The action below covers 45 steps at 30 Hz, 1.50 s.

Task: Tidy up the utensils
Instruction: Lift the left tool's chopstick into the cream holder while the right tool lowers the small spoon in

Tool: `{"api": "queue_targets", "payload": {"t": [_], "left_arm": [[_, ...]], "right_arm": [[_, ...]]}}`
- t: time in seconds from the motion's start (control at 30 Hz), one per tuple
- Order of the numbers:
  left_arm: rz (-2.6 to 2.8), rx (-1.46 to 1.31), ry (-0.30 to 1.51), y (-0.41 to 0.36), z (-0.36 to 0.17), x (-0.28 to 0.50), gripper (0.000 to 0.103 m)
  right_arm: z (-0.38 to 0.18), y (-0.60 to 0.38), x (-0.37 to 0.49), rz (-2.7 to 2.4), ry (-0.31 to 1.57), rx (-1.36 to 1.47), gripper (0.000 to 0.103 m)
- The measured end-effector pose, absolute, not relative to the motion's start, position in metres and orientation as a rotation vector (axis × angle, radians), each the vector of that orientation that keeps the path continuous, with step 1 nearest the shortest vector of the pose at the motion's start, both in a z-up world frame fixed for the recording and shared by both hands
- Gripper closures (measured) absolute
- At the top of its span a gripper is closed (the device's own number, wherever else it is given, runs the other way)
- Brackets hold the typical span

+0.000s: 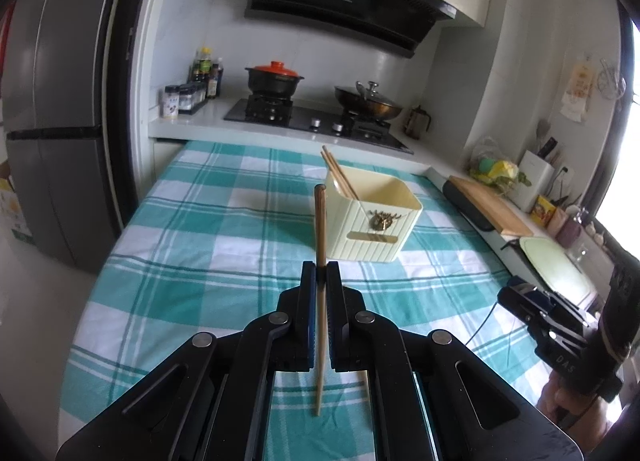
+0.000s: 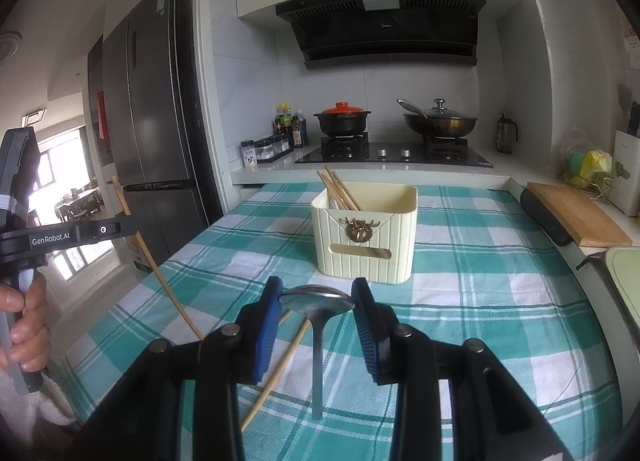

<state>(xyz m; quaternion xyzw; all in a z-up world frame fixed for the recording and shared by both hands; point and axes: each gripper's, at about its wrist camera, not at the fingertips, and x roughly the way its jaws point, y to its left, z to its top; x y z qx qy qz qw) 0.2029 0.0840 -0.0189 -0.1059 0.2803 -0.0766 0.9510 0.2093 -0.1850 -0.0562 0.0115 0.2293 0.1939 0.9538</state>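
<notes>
Between my left gripper's (image 1: 321, 273) closed jaws a wooden chopstick (image 1: 320, 229) stands nearly upright above the checked tablecloth (image 1: 192, 245). My right gripper (image 2: 316, 301) grips a metal spoon (image 2: 317, 301) by its bowl, handle hanging down. Just ahead stands the cream utensil holder (image 2: 366, 245), chopsticks (image 2: 338, 189) leaning in its left side. One loose chopstick (image 2: 276, 373) lies on the cloth below the spoon. Open cloth surrounds the holder; beyond it sits the stove (image 2: 394, 153), rightward a cutting board (image 2: 576, 213).

Far ahead of the grippers, red-lidded clay pot (image 2: 342, 117) and lidded wok (image 2: 439, 121) on stove (image 2: 392, 153), fridge (image 2: 152, 117) leftward, cutting board (image 2: 576, 213) rightward.
</notes>
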Motion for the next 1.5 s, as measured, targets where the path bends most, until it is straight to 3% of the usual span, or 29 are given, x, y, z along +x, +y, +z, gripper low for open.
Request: {"api": "queue_targets", "payload": {"t": [1.07, 1.5], "left_arm": [[-0.250, -0.278, 0.617, 0.076, -0.006, 0.222, 0.100], [-0.279, -0.216, 0.476, 0.054, 0.073, 0.287, 0.100]], "right_arm": [[-0.039, -0.218, 0.246, 0.435, 0.504, 0.131, 0.067], [0.031, -0.230, 0.344, 0.428, 0.445, 0.109, 0.067]]}}
